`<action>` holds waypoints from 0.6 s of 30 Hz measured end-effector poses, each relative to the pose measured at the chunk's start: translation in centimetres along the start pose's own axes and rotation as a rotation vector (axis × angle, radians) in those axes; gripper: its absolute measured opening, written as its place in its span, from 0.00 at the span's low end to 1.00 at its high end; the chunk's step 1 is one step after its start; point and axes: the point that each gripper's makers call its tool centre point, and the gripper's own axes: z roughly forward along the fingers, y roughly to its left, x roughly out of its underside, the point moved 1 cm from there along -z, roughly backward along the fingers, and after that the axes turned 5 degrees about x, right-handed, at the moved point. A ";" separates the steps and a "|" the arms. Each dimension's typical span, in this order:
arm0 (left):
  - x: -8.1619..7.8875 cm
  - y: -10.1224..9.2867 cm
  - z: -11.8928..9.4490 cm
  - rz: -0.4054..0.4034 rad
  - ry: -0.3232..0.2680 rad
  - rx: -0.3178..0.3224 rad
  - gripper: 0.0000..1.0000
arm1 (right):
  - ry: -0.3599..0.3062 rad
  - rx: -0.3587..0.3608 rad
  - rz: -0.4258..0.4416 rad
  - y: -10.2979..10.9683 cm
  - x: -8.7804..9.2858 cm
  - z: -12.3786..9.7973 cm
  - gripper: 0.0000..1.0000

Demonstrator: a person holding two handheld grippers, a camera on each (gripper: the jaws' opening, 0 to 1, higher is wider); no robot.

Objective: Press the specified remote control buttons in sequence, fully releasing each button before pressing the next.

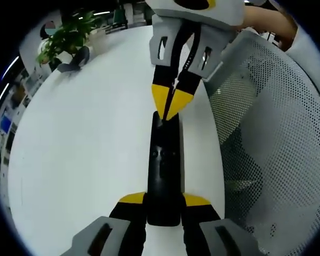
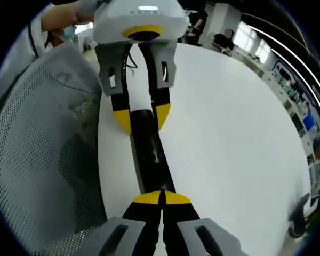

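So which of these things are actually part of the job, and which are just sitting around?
Part of the job:
- remote control
- left hand-held gripper, clamping it
- right hand-held gripper, shut tips pressing it

Just sitting around:
- potted plant
- mesh chair
- white table

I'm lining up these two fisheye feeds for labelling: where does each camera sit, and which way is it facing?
Left gripper view: rides the left gripper, looking along its jaws, which clamp the near end of the black remote; the right gripper faces it with closed tips on the remote's far end; a person's arm shows top right.
Right gripper view: rides the right gripper, looking the opposite way along the remote at the left gripper.
Shared: remote, both grippers, white table, white mesh chair.
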 end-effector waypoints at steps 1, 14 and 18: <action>0.0 0.0 0.0 0.002 0.001 0.001 0.24 | 0.004 0.006 0.002 0.0 0.0 0.0 0.00; 0.0 0.0 0.0 0.000 0.011 -0.002 0.24 | -0.150 -0.025 0.229 -0.4 -1.0 -0.4 0.00; 0.1 0.0 0.0 0.005 0.007 0.002 0.24 | -0.111 -0.033 0.122 -0.2 -1.2 0.0 0.00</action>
